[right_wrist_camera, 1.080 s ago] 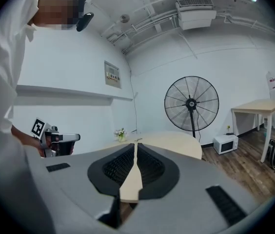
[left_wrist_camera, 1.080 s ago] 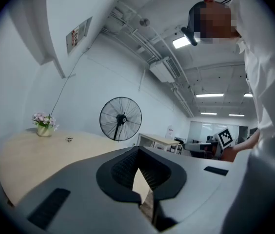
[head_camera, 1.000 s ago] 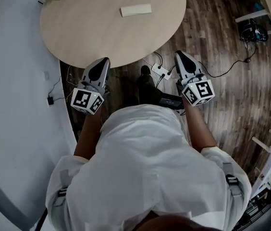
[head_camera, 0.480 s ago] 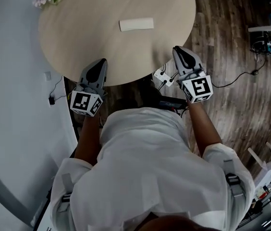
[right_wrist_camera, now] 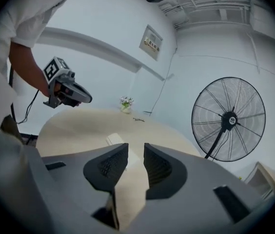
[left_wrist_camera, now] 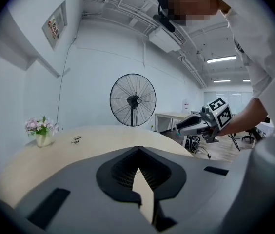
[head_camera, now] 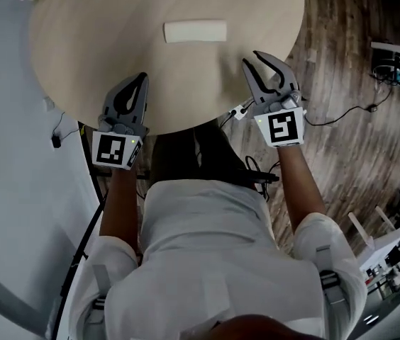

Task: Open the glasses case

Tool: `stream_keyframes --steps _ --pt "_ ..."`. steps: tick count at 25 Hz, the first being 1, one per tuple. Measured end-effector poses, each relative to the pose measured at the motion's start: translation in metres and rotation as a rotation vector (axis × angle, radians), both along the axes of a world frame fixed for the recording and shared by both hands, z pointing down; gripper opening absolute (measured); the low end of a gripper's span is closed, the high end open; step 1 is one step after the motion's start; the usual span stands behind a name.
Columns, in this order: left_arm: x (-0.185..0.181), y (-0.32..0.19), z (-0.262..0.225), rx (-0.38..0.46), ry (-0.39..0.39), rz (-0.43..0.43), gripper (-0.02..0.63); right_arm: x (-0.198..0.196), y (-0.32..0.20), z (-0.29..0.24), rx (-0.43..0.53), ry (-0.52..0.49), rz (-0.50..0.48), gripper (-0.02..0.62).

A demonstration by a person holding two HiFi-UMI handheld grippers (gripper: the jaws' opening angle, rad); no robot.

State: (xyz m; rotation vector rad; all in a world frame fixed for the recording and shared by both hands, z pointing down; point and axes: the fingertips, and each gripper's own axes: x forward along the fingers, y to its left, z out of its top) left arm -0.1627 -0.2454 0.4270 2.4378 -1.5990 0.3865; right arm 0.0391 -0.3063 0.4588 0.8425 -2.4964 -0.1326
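A cream, oblong glasses case (head_camera: 195, 31) lies shut on the round beige table (head_camera: 101, 41), toward its far side. My left gripper (head_camera: 142, 78) hovers over the table's near edge, left of the case and well short of it, with its jaws shut and nothing between them. To the right, my right gripper (head_camera: 269, 62) is over the table's near right edge with its jaws open and empty. The right gripper view shows the case (right_wrist_camera: 114, 139) just beyond the left jaw. In the left gripper view the case is hidden behind the jaws.
A small vase of flowers (left_wrist_camera: 41, 130) and a small dark item (left_wrist_camera: 76, 139) sit at the table's far side. A standing fan (right_wrist_camera: 227, 118) is beyond the table. A power strip (head_camera: 239, 110) and cables lie on the wooden floor under the table's edge.
The person has stepped toward the table, and both grippers have moved forward from over the floor to over its near edge. The right gripper's jaws have spread open.
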Motion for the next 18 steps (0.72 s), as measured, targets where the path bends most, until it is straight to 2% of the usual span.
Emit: stream_keyframes --steps 6,11,18 --pt "-0.005 -0.022 0.050 -0.018 0.063 -0.021 0.011 -0.028 -0.007 0.048 0.057 0.085 -0.098 0.109" --pt "-0.007 -0.030 0.080 -0.040 0.043 -0.020 0.011 -0.043 -0.011 0.087 0.099 0.192 -0.146 0.109" --pt "0.001 -0.044 0.074 -0.018 0.133 -0.016 0.011 -0.052 -0.021 0.110 0.198 0.290 -0.205 0.109"
